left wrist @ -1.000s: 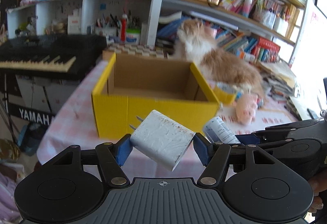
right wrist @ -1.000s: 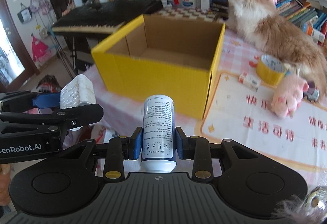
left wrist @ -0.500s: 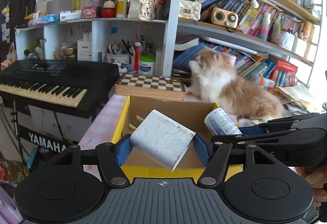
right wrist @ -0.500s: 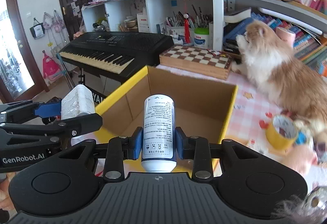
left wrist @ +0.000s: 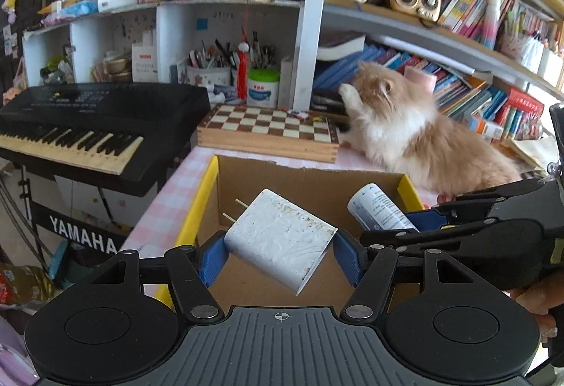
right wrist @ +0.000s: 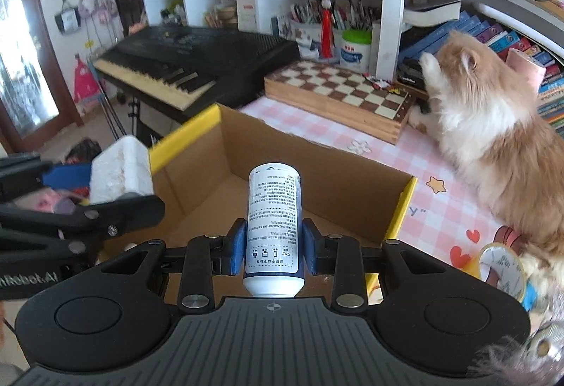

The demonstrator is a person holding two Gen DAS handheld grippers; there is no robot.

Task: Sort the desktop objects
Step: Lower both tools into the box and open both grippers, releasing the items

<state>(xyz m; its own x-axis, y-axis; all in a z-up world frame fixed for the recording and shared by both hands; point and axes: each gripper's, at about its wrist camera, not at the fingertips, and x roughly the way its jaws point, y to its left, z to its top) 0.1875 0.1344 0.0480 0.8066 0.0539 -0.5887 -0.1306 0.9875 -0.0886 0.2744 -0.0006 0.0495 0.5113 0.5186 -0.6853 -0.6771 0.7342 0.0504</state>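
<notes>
My left gripper (left wrist: 278,257) is shut on a white power adapter (left wrist: 280,243) with two prongs, held tilted over the open yellow cardboard box (left wrist: 197,206). In the right wrist view the adapter (right wrist: 121,174) shows at the left, over the box's (right wrist: 400,209) near left corner. My right gripper (right wrist: 273,246) is shut on a white cylindrical bottle (right wrist: 273,227) with printed text, upright above the box's inside. The same bottle (left wrist: 379,211) appears at the right in the left wrist view. The box's floor is bare where it shows.
A fluffy orange and white cat (right wrist: 493,135) sits on the pink checked tablecloth to the right of the box. A wooden chessboard (left wrist: 268,132) lies behind the box. A black keyboard (left wrist: 88,125) stands left. A roll of yellow tape (right wrist: 500,269) lies near right. Cluttered shelves fill the back.
Both grippers have moved forward from in front of the box to above its open top, each keeping hold of its object. The box's front wall has dropped out of view.
</notes>
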